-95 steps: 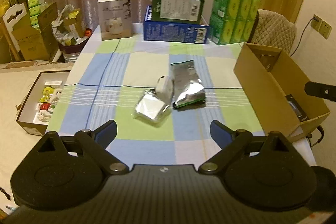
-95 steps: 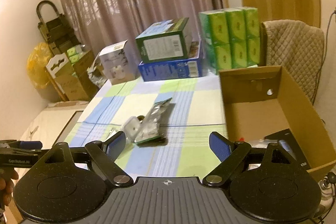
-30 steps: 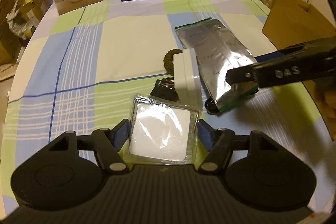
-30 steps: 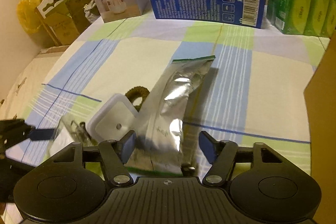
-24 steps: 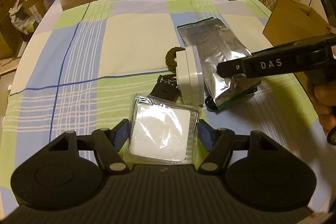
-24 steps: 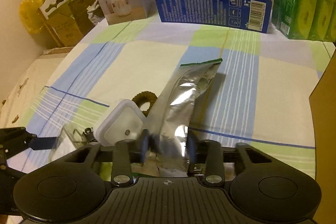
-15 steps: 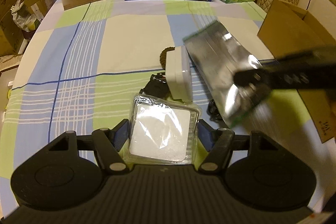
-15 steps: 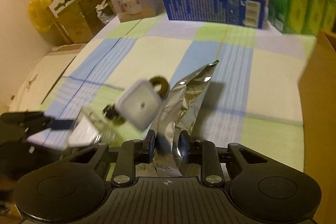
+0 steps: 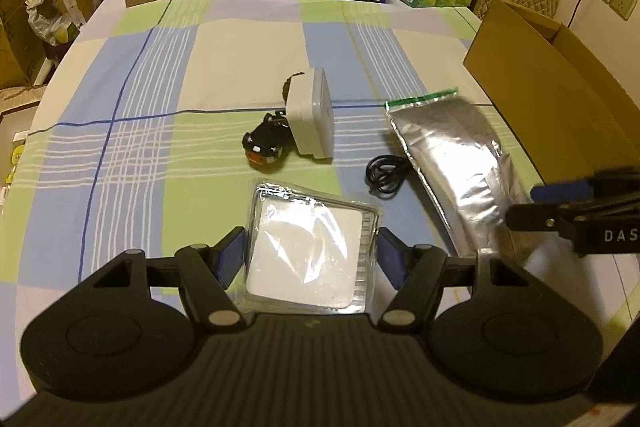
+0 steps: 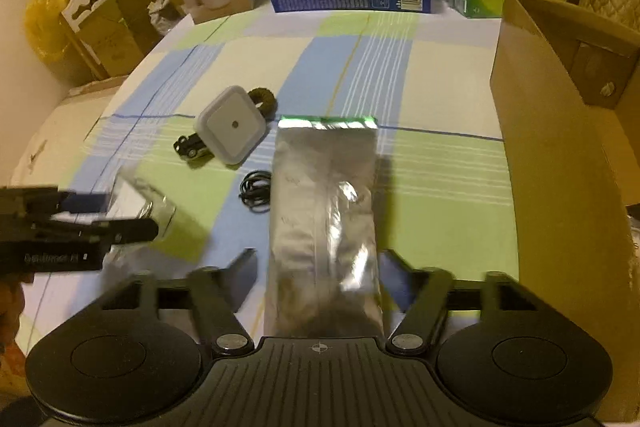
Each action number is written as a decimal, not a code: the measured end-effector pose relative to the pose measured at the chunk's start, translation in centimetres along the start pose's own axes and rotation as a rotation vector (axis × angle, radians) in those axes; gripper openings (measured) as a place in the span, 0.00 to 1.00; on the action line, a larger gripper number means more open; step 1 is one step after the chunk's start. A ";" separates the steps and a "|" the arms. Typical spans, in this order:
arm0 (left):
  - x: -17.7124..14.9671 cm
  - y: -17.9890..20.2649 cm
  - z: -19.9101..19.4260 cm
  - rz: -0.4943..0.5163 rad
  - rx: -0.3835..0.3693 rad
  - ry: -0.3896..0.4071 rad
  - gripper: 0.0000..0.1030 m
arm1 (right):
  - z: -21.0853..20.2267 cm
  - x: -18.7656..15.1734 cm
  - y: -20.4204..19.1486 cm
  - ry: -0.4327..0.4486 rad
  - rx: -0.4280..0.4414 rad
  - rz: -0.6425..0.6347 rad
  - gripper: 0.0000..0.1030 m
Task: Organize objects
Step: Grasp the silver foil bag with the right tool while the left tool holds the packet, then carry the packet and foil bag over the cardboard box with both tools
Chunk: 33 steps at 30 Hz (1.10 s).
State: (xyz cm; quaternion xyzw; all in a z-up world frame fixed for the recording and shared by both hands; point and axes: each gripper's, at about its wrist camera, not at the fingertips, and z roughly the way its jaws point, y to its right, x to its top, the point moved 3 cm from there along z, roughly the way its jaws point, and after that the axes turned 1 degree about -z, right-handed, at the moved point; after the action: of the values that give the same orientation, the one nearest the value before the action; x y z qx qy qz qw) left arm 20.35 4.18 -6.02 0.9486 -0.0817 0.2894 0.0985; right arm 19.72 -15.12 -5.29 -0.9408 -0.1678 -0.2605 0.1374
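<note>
Step in hand: carrying two things toward the cardboard box (image 10: 560, 131) at the tabletop's right edge, one in each hand-held gripper, as far as I can judge.
Left hand-held gripper (image 9: 312, 259): closed on the clear-wrapped white square pack (image 9: 310, 255), a pad on each side edge; the pack sticks out forward over the checked cloth (image 9: 160, 107).
Right hand-held gripper (image 10: 318, 267): jaws opening, with the silver foil pouch (image 10: 326, 211) between them; the fingers look blurred and clear of the pouch sides, so I would not count it as held.
Pouch position: long axis pointing away, green-edged end farthest out, just left of the box wall.
Advice for the pouch: close again low on its near end before moving on; foil is slick and floppy, so keep it level and lead with the far end over the box rim.
Advice for the pack: hold it flat and let the right side go first, since both hand-held grippers sit near each other.
Left behind: white square plug-in device (image 9: 310, 119), small black toy car (image 9: 264, 145), coiled black cable (image 9: 386, 173) and brown ring (image 10: 262, 99), clustered mid-tabletop.
</note>
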 end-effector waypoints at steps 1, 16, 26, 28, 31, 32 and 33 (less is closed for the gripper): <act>-0.1 -0.1 0.0 -0.004 0.001 0.000 0.63 | 0.4 0.2 0.0 -0.003 0.001 0.004 0.65; -0.4 -0.7 1.2 -0.028 0.006 -0.015 0.63 | 5.9 0.1 -2.6 -0.067 -0.159 -0.152 0.74; -0.4 -0.7 1.6 -0.033 0.004 -0.026 0.63 | 6.1 -0.4 -2.4 -0.062 -0.154 -0.150 0.44; -0.4 -0.7 1.5 -0.036 0.005 -0.027 0.63 | 5.6 -0.3 -2.3 -0.043 -0.142 -0.138 0.44; -0.3 -0.5 1.1 -0.037 0.008 -0.024 0.63 | 4.2 0.1 -2.4 -0.012 -0.122 -0.119 0.43; -0.2 -0.4 0.9 -0.036 0.010 -0.022 0.63 | 3.8 0.3 -2.5 -0.006 -0.113 -0.113 0.43; -0.1 -0.4 0.7 -0.034 0.012 -0.019 0.63 | 3.3 0.4 -2.4 -0.001 -0.106 -0.105 0.43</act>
State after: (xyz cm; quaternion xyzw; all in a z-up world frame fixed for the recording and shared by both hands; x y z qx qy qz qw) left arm 20.69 4.37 -6.68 0.9532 -0.0646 0.2789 0.0968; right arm 20.58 -11.65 -7.43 -0.9368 -0.2029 -0.2754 0.0736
